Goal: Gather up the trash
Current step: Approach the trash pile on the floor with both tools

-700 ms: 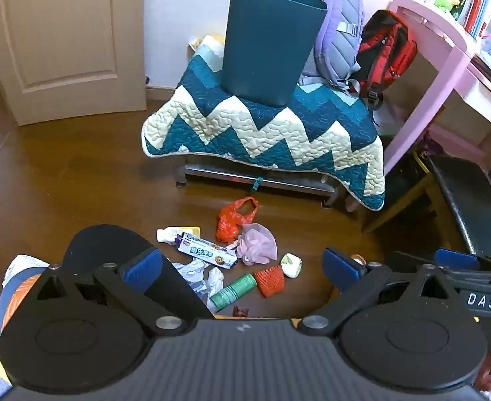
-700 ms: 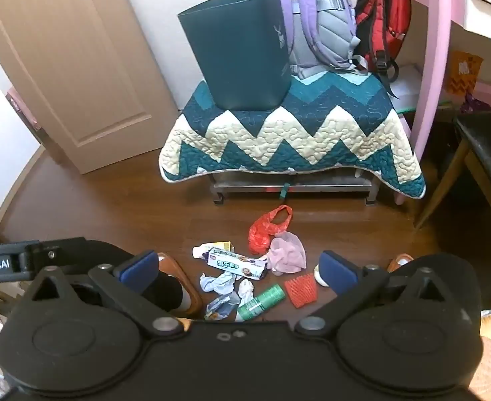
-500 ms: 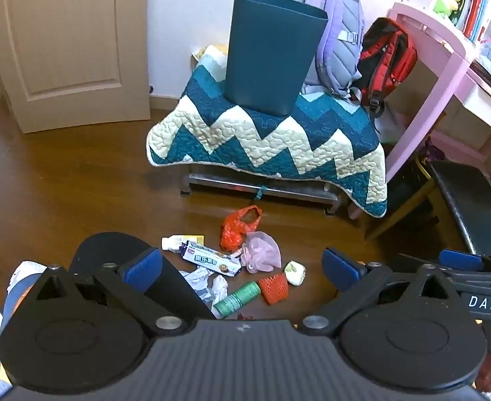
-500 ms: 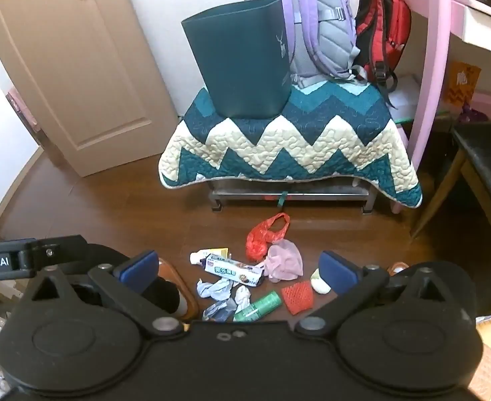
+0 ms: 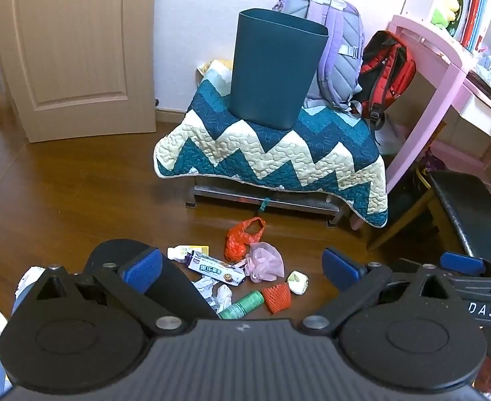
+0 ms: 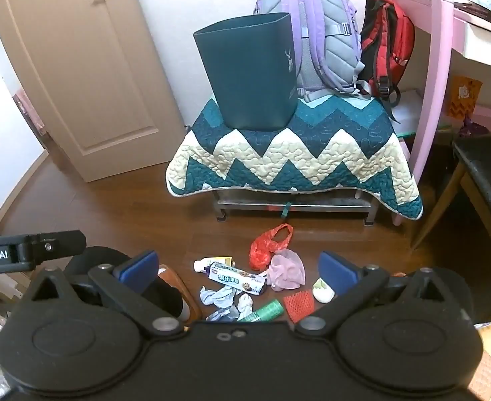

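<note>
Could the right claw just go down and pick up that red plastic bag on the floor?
Probably yes. The right claw is open and empty, and the red plastic bag lies uncovered on the floor at the far edge of the litter, only touching the pink mesh.

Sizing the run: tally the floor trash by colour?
Red/orange: 2, plastic bag, foam net
Pink: 1, mesh pouf
Green: 1, roll
White/pale: 4, small bottle, snack box, crumpled tissues, wad
Total: 8
</note>
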`<state>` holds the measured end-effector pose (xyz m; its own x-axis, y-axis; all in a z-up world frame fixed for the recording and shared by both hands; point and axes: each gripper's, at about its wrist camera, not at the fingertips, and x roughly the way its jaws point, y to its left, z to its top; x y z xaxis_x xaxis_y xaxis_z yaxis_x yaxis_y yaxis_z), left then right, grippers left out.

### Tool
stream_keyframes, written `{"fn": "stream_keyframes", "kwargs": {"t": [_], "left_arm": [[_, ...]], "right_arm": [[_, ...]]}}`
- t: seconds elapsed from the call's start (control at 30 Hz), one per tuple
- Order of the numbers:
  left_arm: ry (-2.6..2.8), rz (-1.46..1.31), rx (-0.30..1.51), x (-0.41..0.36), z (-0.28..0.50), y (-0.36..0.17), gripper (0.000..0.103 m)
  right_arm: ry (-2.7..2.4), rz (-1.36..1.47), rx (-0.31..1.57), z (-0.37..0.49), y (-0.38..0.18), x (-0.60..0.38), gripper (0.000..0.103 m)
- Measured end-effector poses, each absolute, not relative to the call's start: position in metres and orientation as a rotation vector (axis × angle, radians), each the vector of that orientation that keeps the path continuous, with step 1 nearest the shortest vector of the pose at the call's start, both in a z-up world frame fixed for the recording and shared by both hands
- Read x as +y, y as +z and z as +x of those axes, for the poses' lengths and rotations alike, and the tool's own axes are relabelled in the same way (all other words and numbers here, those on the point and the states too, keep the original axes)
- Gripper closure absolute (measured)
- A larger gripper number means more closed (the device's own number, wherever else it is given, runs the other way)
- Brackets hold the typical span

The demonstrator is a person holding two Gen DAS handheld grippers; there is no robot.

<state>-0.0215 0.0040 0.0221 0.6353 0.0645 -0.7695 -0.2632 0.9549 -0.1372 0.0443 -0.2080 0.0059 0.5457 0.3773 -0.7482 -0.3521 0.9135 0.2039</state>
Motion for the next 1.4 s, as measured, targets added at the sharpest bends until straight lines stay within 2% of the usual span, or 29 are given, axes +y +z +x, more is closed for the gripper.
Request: {"fn": "stream_keyframes", "kwargs": {"t": [0.97, 1.4], "left_arm": [[0.225, -0.243, 0.888, 0.010, -0.023, 0.016, 0.001], [0.256, -0.195, 0.975, -0.015, 0.020, 0.006, 0.001]], "right_arm": [[0.433, 0.036, 0.919, 0.053, 0.003, -0.203, 0.001], [0.458, 0.057, 0.971, 0.092, -0.018, -0.223, 0.001]]}}
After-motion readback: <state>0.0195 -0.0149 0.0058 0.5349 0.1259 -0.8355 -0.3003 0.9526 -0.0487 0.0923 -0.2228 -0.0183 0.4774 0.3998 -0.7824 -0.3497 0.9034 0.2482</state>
